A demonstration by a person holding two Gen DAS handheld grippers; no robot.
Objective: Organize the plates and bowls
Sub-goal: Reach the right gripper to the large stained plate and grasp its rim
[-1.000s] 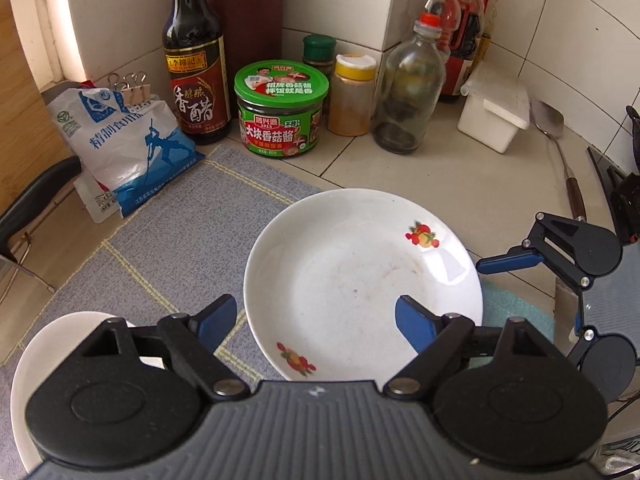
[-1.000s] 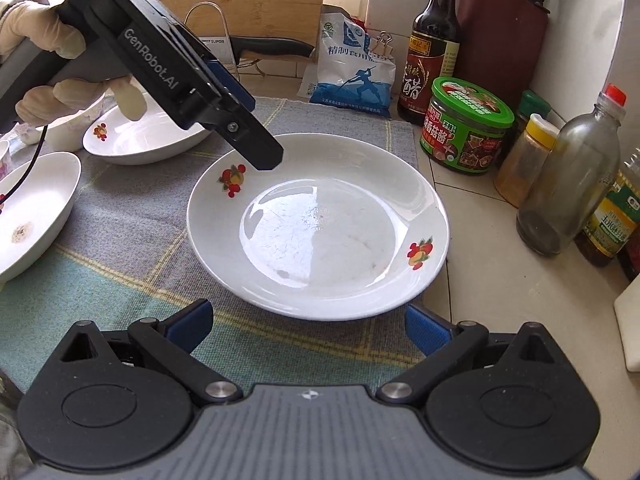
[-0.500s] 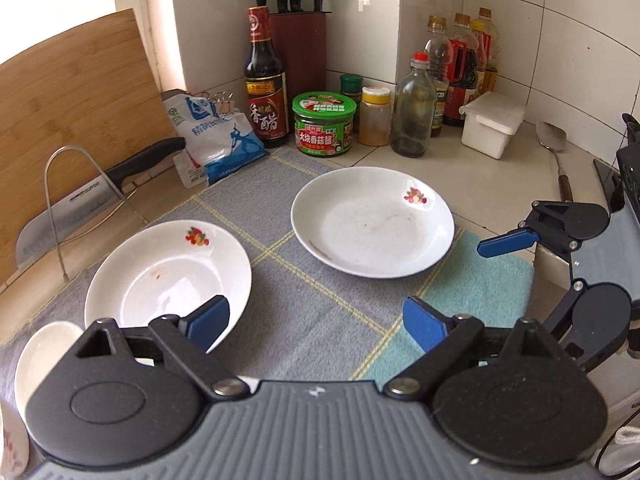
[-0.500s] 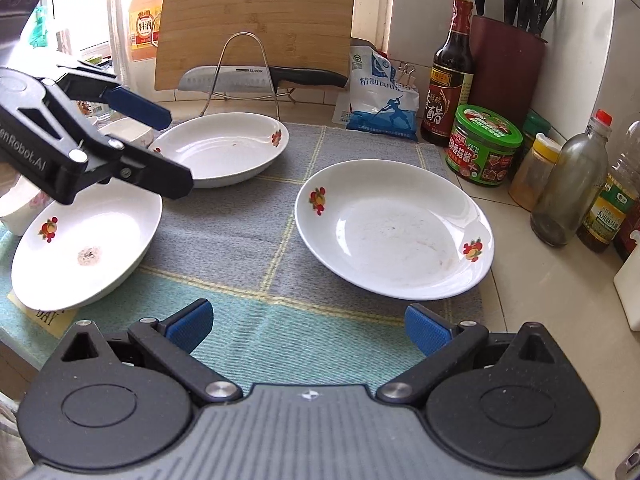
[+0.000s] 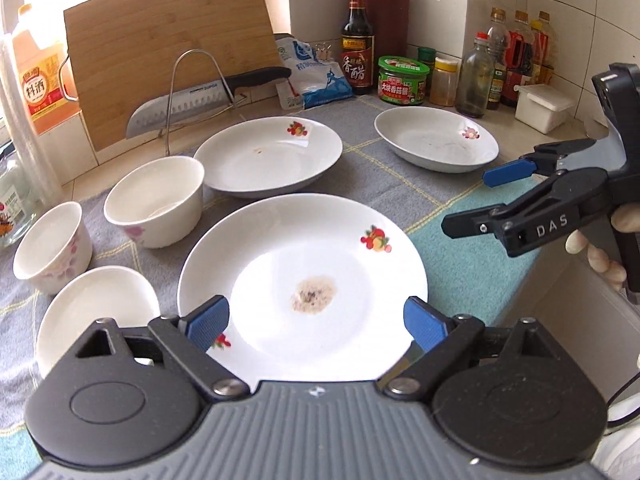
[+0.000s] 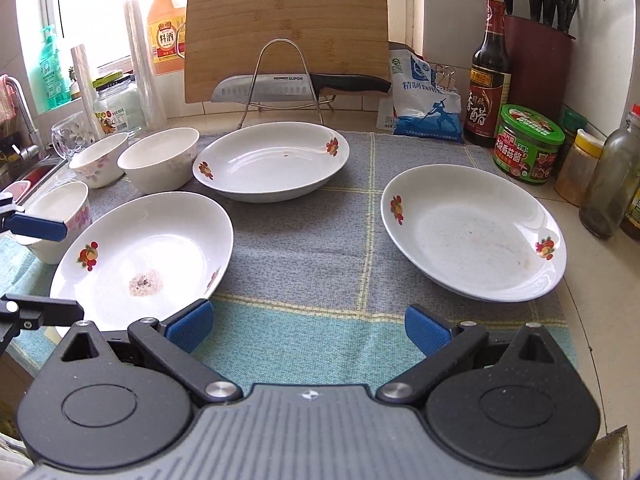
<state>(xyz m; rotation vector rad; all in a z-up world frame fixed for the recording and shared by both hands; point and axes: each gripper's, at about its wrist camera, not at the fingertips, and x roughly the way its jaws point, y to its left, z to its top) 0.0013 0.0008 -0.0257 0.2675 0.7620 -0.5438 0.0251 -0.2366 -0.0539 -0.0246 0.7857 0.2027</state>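
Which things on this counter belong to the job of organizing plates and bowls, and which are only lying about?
For the job:
three plates
bowls
small saucer

Lying about:
knife
cutting board
vinegar bottle
green-lidded jar
salt bag

Three plates on the mat (image 6: 304, 248), none touching: near-left plate (image 6: 144, 260) at the mat's front left, back plate (image 6: 272, 160) behind it toward the middle, right plate (image 6: 472, 232) well apart at the mat's right edge. Three bowls (image 6: 158, 164) cluster left of the back plate. Cutting board (image 6: 286, 28) leans at the wall behind, knife (image 6: 296, 84) on a wire rack (image 6: 280, 76) before it. Salt bag (image 6: 424, 100), vinegar bottle (image 6: 490, 76), and jar (image 6: 528, 144) stand behind the right plate.
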